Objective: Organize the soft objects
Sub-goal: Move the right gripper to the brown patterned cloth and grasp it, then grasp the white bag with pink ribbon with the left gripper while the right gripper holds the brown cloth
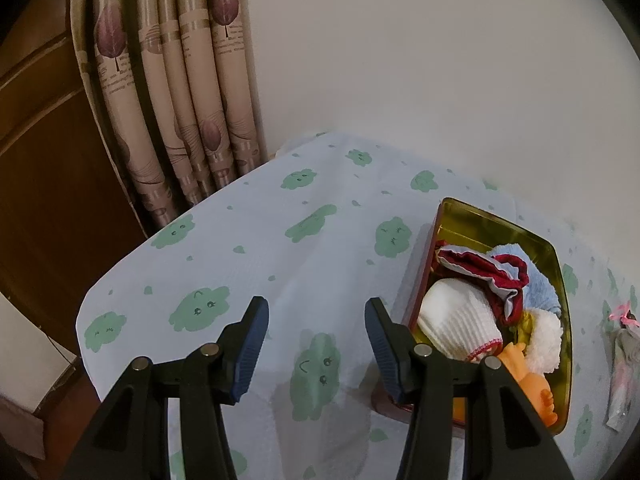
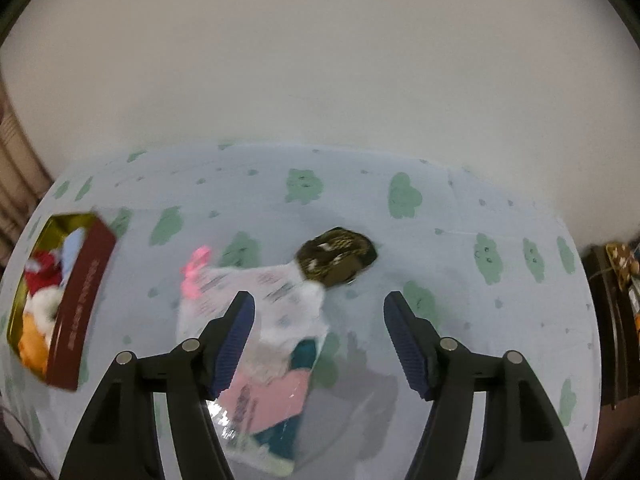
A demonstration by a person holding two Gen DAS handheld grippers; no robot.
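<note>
A red tin box with a gold inside (image 1: pixel 496 224) stands on the table at the right of the left wrist view; it also shows at the left of the right wrist view (image 2: pixel 84 300). It holds a white knit sock (image 1: pixel 456 320), a dark red cloth (image 1: pixel 476 264), a light blue cloth (image 1: pixel 536 284), a white fluffy piece (image 1: pixel 546 344) and an orange toy (image 1: pixel 536 396). My left gripper (image 1: pixel 316 344) is open and empty, left of the box. My right gripper (image 2: pixel 320 340) is open above a clear plastic packet (image 2: pixel 272 328) with a pink bow (image 2: pixel 194 272). A dark brown round object (image 2: pixel 338 256) lies just behind the packet.
The table carries a pale blue cloth with green cloud shapes (image 1: pixel 304 240). A white wall stands behind it. Patterned curtains (image 1: pixel 180 100) and a brown wooden door (image 1: pixel 44 160) are at the left. Dark furniture (image 2: pixel 616 320) stands at the right table edge. The packet also shows at the far right of the left wrist view (image 1: pixel 624 360).
</note>
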